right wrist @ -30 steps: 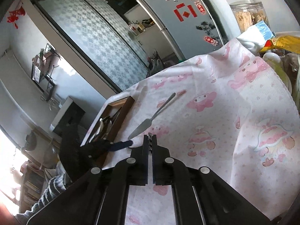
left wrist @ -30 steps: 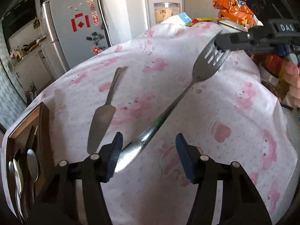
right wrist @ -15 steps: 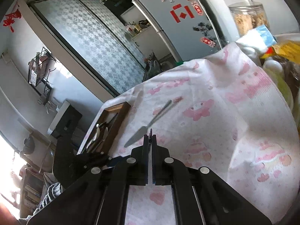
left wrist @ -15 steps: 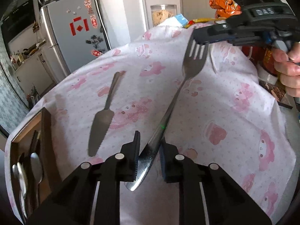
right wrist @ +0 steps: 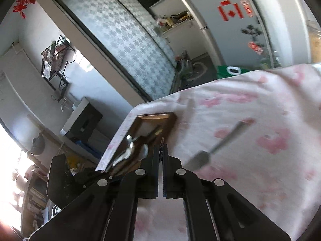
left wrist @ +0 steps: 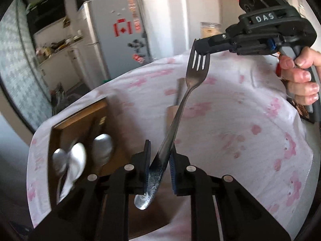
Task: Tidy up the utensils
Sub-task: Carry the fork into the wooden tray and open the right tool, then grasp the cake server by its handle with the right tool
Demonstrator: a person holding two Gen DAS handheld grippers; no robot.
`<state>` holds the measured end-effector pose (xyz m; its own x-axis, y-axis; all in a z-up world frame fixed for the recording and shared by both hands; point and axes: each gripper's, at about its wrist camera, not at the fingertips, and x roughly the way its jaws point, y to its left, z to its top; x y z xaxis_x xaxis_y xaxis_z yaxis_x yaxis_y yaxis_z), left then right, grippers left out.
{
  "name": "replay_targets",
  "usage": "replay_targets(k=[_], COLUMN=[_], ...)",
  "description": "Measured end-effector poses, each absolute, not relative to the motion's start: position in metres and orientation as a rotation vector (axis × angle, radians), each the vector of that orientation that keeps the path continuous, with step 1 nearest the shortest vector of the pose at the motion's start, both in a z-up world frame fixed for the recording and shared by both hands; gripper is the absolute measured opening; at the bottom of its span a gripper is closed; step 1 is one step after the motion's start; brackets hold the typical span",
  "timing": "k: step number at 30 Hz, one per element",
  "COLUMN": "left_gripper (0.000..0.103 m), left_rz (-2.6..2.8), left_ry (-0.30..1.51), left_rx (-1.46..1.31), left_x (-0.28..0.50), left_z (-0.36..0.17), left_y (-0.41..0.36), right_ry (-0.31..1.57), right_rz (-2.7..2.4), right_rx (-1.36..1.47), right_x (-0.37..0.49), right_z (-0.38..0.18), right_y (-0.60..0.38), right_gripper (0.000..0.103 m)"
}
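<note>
Pink-printed tablecloth (left wrist: 230,120), wooden tray (left wrist: 80,118) at left edge. Fork (left wrist: 180,108) now carried tray-ward above cloth: left gripper (left wrist: 159,160) newly clamped on handle, right gripper (left wrist: 197,46) pinching tines. Release over tray presumably next; butter knife (right wrist: 216,146) remaining on cloth.

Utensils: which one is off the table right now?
The fork. Both tongs hold it in the air: left on the handle, right on the tines. The cake server lies on the tablecloth; the spoons sit in the wooden tray.
</note>
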<state>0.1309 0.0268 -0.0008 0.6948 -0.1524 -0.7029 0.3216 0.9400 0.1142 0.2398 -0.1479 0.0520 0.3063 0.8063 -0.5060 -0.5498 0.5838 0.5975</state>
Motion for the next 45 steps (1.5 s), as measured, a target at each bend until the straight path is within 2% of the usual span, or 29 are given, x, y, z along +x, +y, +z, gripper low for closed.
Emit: replay_targets(k=[9, 20, 26, 29, 30, 31, 32, 35, 42, 45], left_gripper=[0.018, 0.015, 0.015, 0.017, 0.021, 0.024, 0.031, 0.053, 0.073, 0.078], left_rz=[-0.194, -0.165, -0.143, -0.14, -0.137, -0.125, -0.115, -0.084, -0.042, -0.043], left_ry=[0.818, 0.81, 0.753, 0.736, 0.731, 0.72, 0.712, 0.682, 0.628, 0.622], left_rx=[0.126, 0.071, 0.093, 0.115, 0.134, 0.154, 0.168, 0.216, 0.301, 0.307], left_x=[0.126, 0.128, 0.122, 0.12, 0.119, 0.117, 0.117, 0.113, 0.107, 0.106], left_z=[-0.022, -0.032, -0.021, -0.02, -0.021, -0.021, -0.021, -0.02, -0.017, -0.017], left_y=[0.094, 0.117, 0.114, 0.107, 0.104, 0.101, 0.099, 0.093, 0.082, 0.079], right_ry=[0.955, 1.033, 1.045, 1.032, 1.024, 1.017, 1.007, 0.978, 0.952, 0.954], right_rz=[0.989, 0.977, 0.98, 0.963, 0.959, 0.958, 0.952, 0.963, 0.935, 0.902], right_rx=[0.28, 0.243, 0.226, 0.212, 0.215, 0.213, 0.208, 0.197, 0.174, 0.173], right_x=[0.262, 0.29, 0.297, 0.297, 0.296, 0.295, 0.293, 0.289, 0.282, 0.28], right_z=[0.028, -0.002, -0.017, -0.019, -0.019, -0.018, -0.016, -0.009, 0.002, 0.0], right_y=[-0.054, -0.008, 0.008, 0.013, 0.014, 0.015, 0.015, 0.014, -0.012, -0.028], right_gripper=[0.003, 0.004, 0.008, 0.015, 0.027, 0.045, 0.052, 0.055, 0.062, 0.064])
